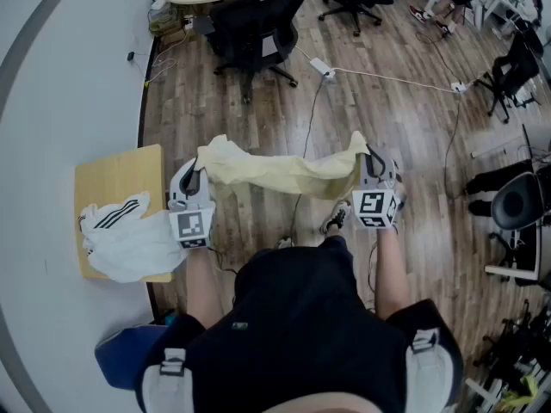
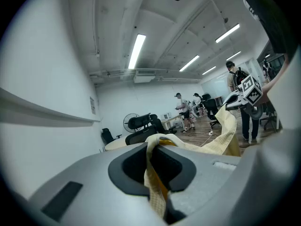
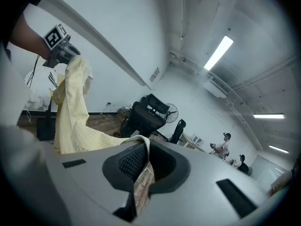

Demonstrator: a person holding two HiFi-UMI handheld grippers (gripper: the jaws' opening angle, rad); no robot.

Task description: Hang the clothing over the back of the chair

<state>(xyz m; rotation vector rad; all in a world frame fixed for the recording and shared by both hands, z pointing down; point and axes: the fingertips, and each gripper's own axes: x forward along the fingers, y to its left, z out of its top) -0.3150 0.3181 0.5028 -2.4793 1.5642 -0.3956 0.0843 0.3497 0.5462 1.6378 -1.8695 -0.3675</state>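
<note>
A pale yellow garment [image 1: 275, 172] hangs stretched in the air between my two grippers, above the wooden floor. My left gripper [image 1: 195, 181] is shut on its left end, and my right gripper [image 1: 368, 163] is shut on its right end. In the left gripper view the yellow cloth [image 2: 155, 178] runs out from between the jaws toward the right gripper [image 2: 244, 95]. In the right gripper view the cloth [image 3: 75, 121] drapes from the jaws toward the left gripper [image 3: 61, 51]. A black office chair [image 1: 254, 28] stands ahead of me with its back toward me.
A low wooden table [image 1: 116, 183] at my left holds a white garment with black stripes [image 1: 125, 235]. A cable with a power strip [image 1: 323, 67] lies on the floor. More black chairs [image 1: 508, 205] stand at the right, and people [image 2: 181, 109] are far off.
</note>
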